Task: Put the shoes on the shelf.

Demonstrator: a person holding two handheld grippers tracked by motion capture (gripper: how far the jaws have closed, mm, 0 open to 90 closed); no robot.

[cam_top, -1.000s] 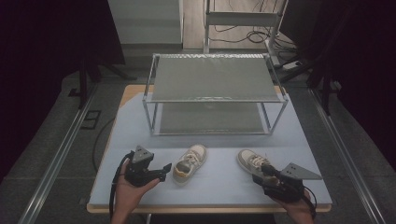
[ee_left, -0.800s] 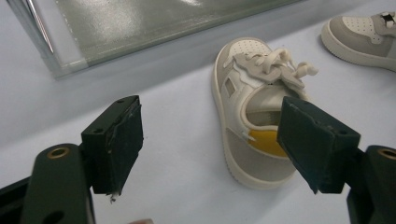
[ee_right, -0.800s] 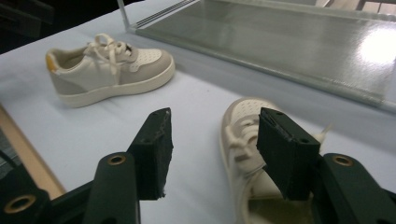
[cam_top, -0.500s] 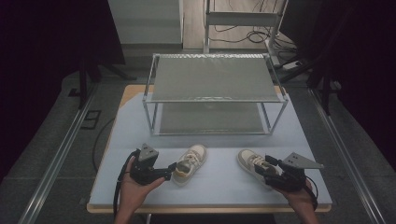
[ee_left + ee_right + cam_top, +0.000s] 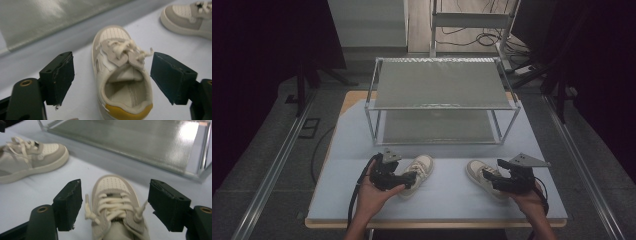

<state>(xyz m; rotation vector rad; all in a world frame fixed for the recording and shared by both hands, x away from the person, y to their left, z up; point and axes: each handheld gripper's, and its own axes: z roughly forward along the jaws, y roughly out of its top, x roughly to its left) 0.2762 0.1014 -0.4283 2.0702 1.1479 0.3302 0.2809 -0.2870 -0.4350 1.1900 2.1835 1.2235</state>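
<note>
Two small beige-and-white sneakers lie on the pale blue table. My left gripper [image 5: 410,178] sits at the heel of the left sneaker [image 5: 421,167]. In the left gripper view this yellow-heeled sneaker [image 5: 122,82] lies between the jaws of the left gripper [image 5: 116,75], which have just been opening; the pads stand clear of its sides. My right gripper [image 5: 488,176] straddles the right sneaker [image 5: 478,171]. In the right gripper view the laced sneaker [image 5: 113,197] lies between the wide jaws of the right gripper [image 5: 116,202], also just opening and not touching it.
A two-tier metal rack [image 5: 442,95] with mesh shelves stands at the back of the table [image 5: 347,150]. Each gripper view shows the other sneaker off to the side [image 5: 190,15] [image 5: 32,162]. A bare strip of table lies between the sneakers and the rack.
My left gripper has slid right up to the left sneaker's heel. My right gripper has moved up and slightly left over the right sneaker.
</note>
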